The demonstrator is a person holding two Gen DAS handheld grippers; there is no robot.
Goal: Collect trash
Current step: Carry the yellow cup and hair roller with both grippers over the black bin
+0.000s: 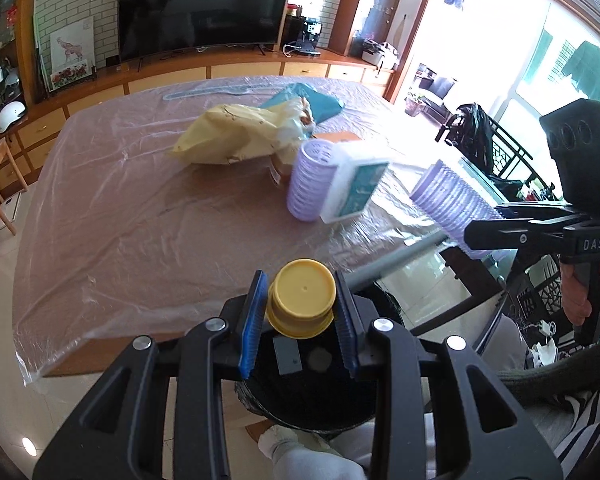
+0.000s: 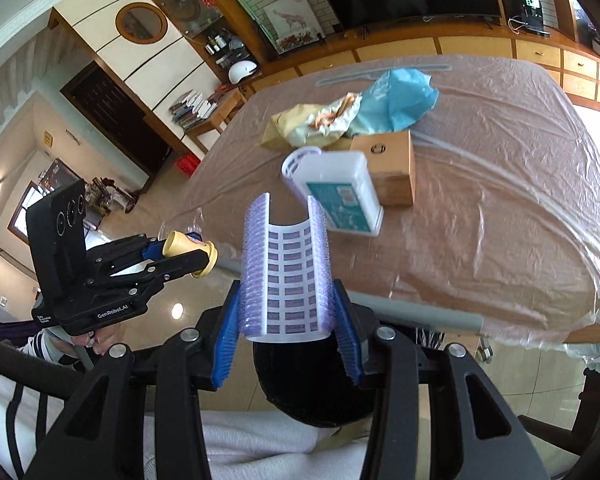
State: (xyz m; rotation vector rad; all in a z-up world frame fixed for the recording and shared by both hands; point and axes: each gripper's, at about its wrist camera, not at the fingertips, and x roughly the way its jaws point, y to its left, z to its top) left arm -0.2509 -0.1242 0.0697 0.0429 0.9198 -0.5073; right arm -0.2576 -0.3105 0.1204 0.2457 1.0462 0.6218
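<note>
While both tongs hang over the bin: each grips one piece of trash.
Left tongs [image 1: 302, 312]: closed on a yellow cap [image 1: 303, 298], blue pads pressing its two sides.
Right tongs [image 2: 286, 330]: clamped on a purple hair roller [image 2: 286, 268].
Bin [image 1: 312, 396]: black, below the bench edge, under both tongs.
Bench [image 1: 120, 208]: plastic-covered; carries a second roller [image 1: 306, 180], white box [image 2: 344, 196], yellow bag [image 1: 228, 136], blue bag [image 2: 400, 96], cardboard box [image 2: 392, 164].
</note>
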